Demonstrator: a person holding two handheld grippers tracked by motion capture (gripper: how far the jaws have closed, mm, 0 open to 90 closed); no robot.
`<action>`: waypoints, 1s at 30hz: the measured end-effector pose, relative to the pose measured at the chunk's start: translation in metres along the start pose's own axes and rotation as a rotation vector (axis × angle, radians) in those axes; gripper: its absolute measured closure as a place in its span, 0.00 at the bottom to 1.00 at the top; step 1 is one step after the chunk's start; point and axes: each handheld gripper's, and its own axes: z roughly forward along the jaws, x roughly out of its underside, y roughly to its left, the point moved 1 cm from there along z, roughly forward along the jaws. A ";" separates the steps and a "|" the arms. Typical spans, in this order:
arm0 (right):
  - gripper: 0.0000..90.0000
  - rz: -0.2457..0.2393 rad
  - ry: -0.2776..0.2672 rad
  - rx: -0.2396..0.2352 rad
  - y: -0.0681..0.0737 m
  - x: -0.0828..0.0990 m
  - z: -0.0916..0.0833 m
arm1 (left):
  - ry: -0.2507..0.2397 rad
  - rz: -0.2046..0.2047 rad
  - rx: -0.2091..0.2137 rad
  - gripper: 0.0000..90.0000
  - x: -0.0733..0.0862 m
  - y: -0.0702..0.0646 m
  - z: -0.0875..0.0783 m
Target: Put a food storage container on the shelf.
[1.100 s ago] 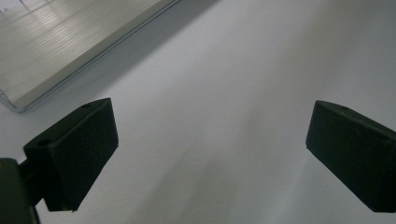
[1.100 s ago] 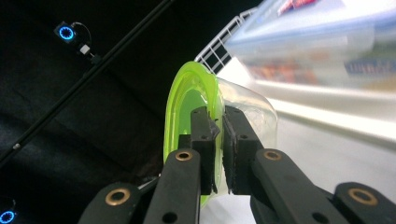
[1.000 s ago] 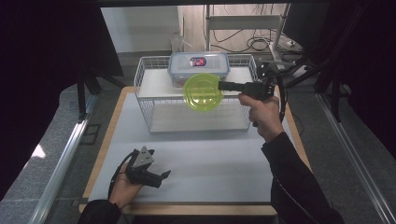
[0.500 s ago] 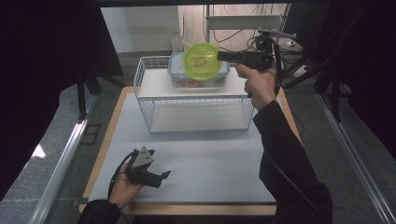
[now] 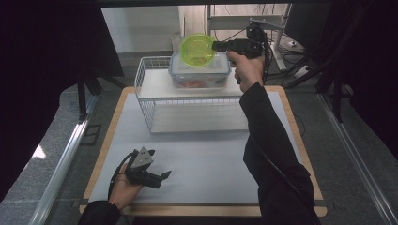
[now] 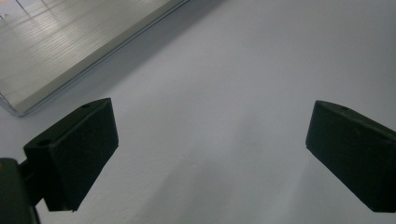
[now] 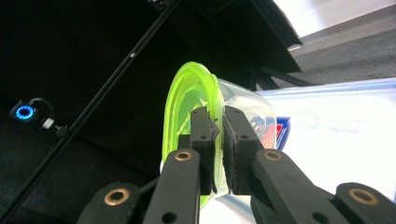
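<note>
A translucent lime-green bowl (image 5: 198, 50) hangs tilted on its side over a clear lidded container (image 5: 199, 72). The container stands on the top shelf of a white wire rack (image 5: 155, 86). My right gripper (image 5: 215, 46) is shut on the bowl's rim. In the right gripper view the pads (image 7: 204, 135) pinch the green rim (image 7: 184, 107), and the container's labelled lid (image 7: 327, 121) lies behind. My left gripper (image 5: 162, 176) rests on the white mat near the front left, open. In the left gripper view its jaws (image 6: 210, 149) stand wide apart with nothing between them.
The rack has a bare lower shelf (image 5: 197, 117). The wooden-edged table (image 5: 101, 154) carries a white mat (image 5: 211, 159). Dark curtains stand at both sides, and a metal frame and cables (image 5: 277, 28) lie behind the rack.
My right gripper has carried the green bowl up and away, from in front of the rack to above the container. The left gripper has stayed put.
</note>
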 end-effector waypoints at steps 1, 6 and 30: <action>0.93 0.005 0.003 0.004 -0.001 -0.002 0.002 | 0.001 0.000 0.001 0.02 0.000 0.000 0.000; 0.90 0.022 -0.008 0.054 -0.003 -0.005 0.005 | 0.004 0.003 0.005 0.02 0.000 0.000 0.000; 0.49 -0.052 -0.016 0.094 -0.009 -0.005 0.008 | 0.005 0.003 0.007 0.02 0.000 -0.001 0.001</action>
